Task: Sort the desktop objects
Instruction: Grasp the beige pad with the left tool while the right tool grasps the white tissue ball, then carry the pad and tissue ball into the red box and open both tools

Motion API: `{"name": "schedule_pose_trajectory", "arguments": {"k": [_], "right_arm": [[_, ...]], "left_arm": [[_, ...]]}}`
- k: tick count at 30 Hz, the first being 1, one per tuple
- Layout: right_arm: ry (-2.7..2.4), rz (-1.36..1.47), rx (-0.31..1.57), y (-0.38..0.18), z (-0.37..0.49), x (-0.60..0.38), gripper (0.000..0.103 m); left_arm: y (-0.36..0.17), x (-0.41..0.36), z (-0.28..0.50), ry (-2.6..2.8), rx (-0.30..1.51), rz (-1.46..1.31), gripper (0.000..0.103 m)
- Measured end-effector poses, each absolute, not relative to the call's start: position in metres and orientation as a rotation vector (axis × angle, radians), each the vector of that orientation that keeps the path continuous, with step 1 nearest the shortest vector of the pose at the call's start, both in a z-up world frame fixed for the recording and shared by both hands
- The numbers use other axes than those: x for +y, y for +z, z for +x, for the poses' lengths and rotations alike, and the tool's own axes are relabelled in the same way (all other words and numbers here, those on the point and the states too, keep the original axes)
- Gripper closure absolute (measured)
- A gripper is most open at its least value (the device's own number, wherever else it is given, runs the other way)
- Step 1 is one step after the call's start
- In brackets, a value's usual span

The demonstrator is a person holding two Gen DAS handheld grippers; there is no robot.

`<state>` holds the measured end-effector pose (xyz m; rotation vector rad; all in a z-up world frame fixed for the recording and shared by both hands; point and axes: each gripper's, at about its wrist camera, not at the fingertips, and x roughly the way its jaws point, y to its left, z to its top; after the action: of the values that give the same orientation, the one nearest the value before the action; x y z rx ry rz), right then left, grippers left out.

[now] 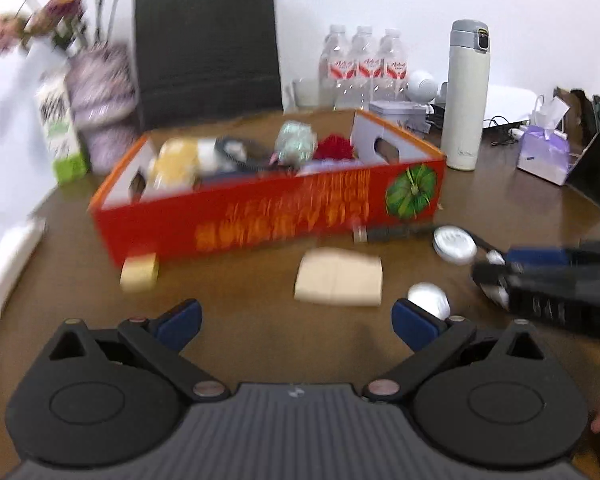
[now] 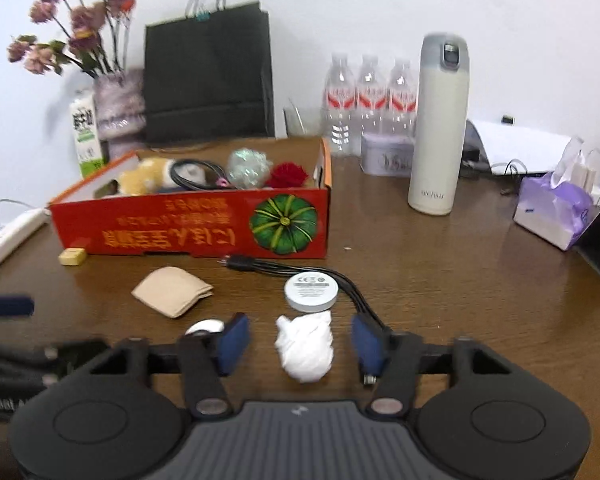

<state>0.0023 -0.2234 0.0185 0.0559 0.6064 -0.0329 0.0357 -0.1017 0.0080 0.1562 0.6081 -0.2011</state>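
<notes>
Desktop objects were partly sorted: the red cardboard box (image 2: 204, 232) on the brown worktop (image 2: 440, 280) already held a plush toy, cable and pom-poms. Outside it lay a beige folded cloth (image 2: 172, 291), black multi-plug cable (image 2: 268, 266), round white puck (image 2: 311, 291), crumpled white tissue (image 2: 306, 346) and yellow eraser (image 2: 73, 257). Right tool (image 2: 300, 344) straddled the tissue without pressing it; left tool (image 1: 296, 322) stood spread, empty.

Office desk (image 2: 440, 280), thermos (image 2: 438, 128), water bottles (image 2: 370, 96), tissue box (image 2: 552, 212)
</notes>
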Motion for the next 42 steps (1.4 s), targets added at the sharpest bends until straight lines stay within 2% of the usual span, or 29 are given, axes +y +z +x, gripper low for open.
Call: {"name": "schedule_pose_trajectory", "arguments": {"k": [1,2,9,10,12,13,14,16,18,20,22,24,35,42], "right_arm": [[-0.03,0.063,0.618,0.016,0.007,-0.225,0.08],[-0.025,0.071,0.623,0.014,0.009,-0.225,0.082],[0.008,0.096,0.607,0.008,0.003,-0.225,0.083],[0.014,0.111,0.6,0.008,0.001,-0.226,0.083],[0.019,0.137,0.593,0.009,-0.002,-0.23,0.083],[0.019,0.144,0.595,0.008,-0.002,-0.231,0.083],[0.018,0.148,0.596,0.008,-0.002,-0.232,0.082],[0.005,0.145,0.585,0.009,-0.004,-0.231,0.078],[0.012,0.132,0.587,0.009,-0.004,-0.228,0.075],[0.007,0.116,0.597,0.009,-0.004,-0.225,0.075],[0.011,0.121,0.611,0.007,-0.006,-0.224,0.077],[0.011,0.144,0.615,0.007,-0.009,-0.226,0.087],[0.13,0.18,0.511,0.025,-0.093,-0.19,0.088],[0.251,0.161,0.36,0.034,-0.148,-0.159,0.088]], "left_arm": [[0.009,-0.108,0.046,-0.204,0.605,0.177,0.0],[0.008,-0.113,0.055,-0.213,0.608,0.194,0.0],[-0.011,-0.138,0.09,-0.282,0.698,0.238,0.002],[-0.015,-0.139,0.09,-0.281,0.719,0.235,0.006],[-0.018,-0.132,0.089,-0.308,0.72,0.154,0.028],[-0.018,-0.13,0.09,-0.312,0.722,0.134,0.033],[-0.017,-0.13,0.088,-0.302,0.712,0.147,0.045],[-0.015,-0.128,0.085,-0.301,0.714,0.134,0.052],[-0.014,-0.126,0.078,-0.281,0.703,0.132,0.071],[-0.012,-0.122,0.068,-0.26,0.698,0.118,0.081],[-0.01,-0.113,0.053,-0.244,0.697,0.081,0.083],[-0.008,-0.105,0.031,-0.231,0.694,0.047,0.084],[-0.002,-0.062,-0.076,-0.191,0.672,-0.036,0.085],[0.016,-0.05,-0.121,-0.151,0.536,-0.034,0.084]]}}
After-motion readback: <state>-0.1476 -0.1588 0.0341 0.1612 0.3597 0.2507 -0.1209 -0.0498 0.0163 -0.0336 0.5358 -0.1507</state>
